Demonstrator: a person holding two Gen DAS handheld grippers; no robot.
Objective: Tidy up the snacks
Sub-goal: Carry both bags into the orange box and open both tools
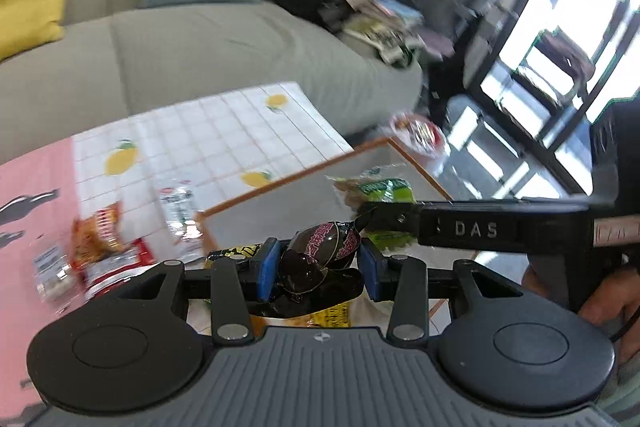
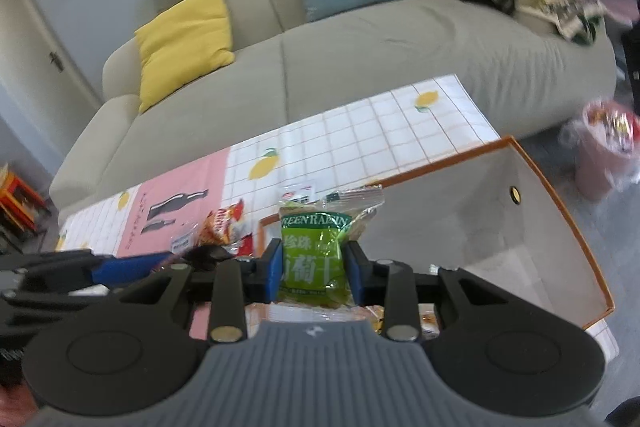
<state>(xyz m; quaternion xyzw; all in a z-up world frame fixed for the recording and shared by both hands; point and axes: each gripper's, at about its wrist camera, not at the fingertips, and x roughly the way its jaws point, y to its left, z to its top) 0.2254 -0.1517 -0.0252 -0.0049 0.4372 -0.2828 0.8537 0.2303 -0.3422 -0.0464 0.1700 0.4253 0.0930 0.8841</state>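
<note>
My left gripper (image 1: pixel 318 267) is shut on a dark round snack packet with pink lettering (image 1: pixel 326 247), held above the table near the box's near corner. My right gripper (image 2: pixel 312 269) is shut on a green snack packet (image 2: pixel 314 255), held at the near edge of the grey box with an orange rim (image 2: pixel 560 219). In the left wrist view the right gripper's finger (image 1: pixel 460 227) and its green packet (image 1: pixel 384 189) show over the box (image 1: pixel 280 199). Loose red and clear packets lie on the table left of the box (image 1: pixel 100 239), (image 2: pixel 222 227).
The table has a lemon-print grid cloth (image 2: pixel 360 139) with a pink panel (image 1: pixel 32 187). Behind it stands a grey-green sofa (image 2: pixel 360 51) with yellow and blue cushions and a cluttered right end. A pink bin with a bag (image 2: pixel 604 151) stands on the floor right of the box.
</note>
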